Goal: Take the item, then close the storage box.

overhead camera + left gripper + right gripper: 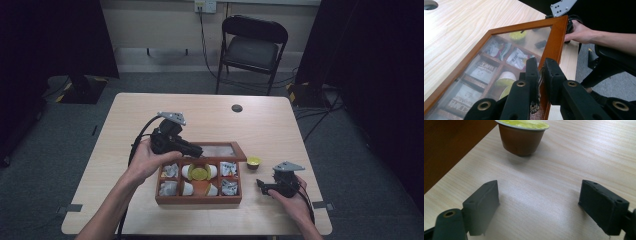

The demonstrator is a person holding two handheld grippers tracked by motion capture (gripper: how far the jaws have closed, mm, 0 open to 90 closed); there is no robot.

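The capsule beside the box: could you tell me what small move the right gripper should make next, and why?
Probably ease the right gripper forward around the capsule: its jaws stand open with bare table between them, the capsule just ahead, while the left gripper holds the lid up.

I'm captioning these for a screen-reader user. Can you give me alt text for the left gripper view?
The left gripper is shut on the wooden frame of a hinged lid, holding it raised over a compartment box. Through the lid's clear pane show packets and a yellow-topped capsule. Beyond the lid, on the pale wooden table, a hand holds the other gripper.
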